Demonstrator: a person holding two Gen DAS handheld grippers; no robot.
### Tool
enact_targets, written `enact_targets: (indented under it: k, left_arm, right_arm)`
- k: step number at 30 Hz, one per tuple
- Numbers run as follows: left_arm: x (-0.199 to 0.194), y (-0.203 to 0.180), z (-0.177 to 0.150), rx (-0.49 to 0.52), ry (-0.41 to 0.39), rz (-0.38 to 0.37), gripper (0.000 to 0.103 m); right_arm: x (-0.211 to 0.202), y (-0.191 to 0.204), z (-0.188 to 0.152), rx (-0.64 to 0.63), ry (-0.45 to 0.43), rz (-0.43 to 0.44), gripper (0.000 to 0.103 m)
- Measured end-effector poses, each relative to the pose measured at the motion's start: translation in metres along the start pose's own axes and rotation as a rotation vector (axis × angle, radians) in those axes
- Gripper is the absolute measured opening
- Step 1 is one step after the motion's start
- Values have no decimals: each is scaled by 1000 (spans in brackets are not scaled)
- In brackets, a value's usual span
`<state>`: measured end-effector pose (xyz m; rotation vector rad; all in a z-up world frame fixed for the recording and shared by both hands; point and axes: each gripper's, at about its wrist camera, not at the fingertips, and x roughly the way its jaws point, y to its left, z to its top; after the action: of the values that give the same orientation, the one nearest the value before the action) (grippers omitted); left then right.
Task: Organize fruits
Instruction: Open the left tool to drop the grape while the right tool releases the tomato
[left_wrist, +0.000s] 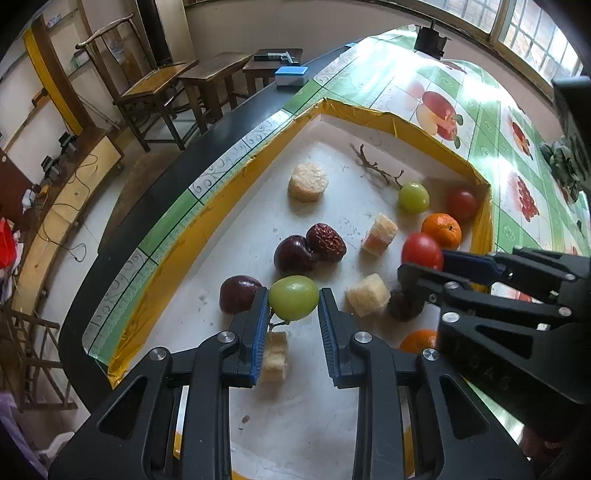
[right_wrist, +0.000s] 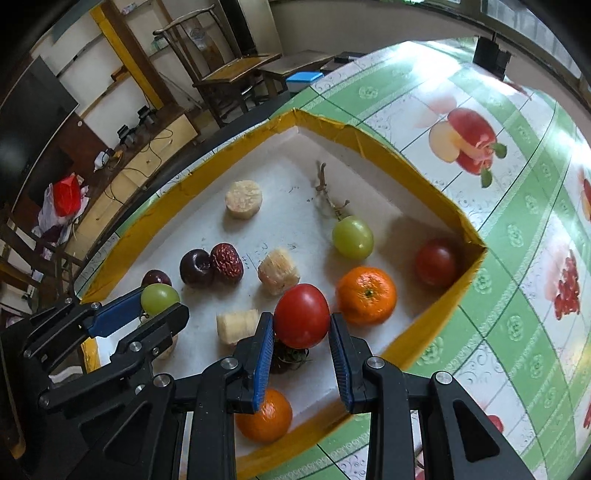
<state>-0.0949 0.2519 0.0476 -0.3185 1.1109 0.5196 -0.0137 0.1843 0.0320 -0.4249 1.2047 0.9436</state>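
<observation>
Left gripper (left_wrist: 293, 306) pinching green grape (left_wrist: 293, 297), right gripper (right_wrist: 301, 328) pinching red tomato (right_wrist: 301, 315)

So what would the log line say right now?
left gripper: shut on green grape | right gripper: shut on tomato | both over tray

Dark round fruit (left_wrist: 404, 308) half hidden behind right gripper (left_wrist: 421, 264); kind not clear. Lower orange (left_wrist: 415, 340) mostly covered by gripper bodies, in right wrist view cut across by a blue finger pad. Cake cube (left_wrist: 275, 356) partly behind left finger (left_wrist: 258, 325). Tufted dark thing (right_wrist: 290, 357) under the tomato (right_wrist: 301, 315), unidentifiable.
</observation>
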Motion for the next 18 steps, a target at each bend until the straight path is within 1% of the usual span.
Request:
enact_targets:
  k: [2,4,8,10,11,12,14,18]
  left_arm:
    - [3,0,2,-2,6,3,26]
    - [4,0,1,-7,10,4,26]
    - [7,-1,3,-2,23,15,30]
    - [6,-2,3,-1,16,20,40]
    - [3,-2,4,-2,8,21,52]
    - [1,-2,4,-7,0,24,62]
    - [-5,-2,5,-14,-17,29,63]
    - [-20,-6,6,3,-45,57,63]
  right_arm:
    - [4,-2,1,14,8,16,30]
    - [5,-4,4,20,-5,30,31]
    - [2,-6,3,28,-19,37,32]
    - [-4,-8,2,37,-32,36,32]
    - [-8,-8,-1,41,-41,38,32]
    - [-14,-9,-1,48,-54,43,32]
    - [-23,-10,-3,50,-71,45,33]
    - [-46,-10,-12,53,-125,28,34]
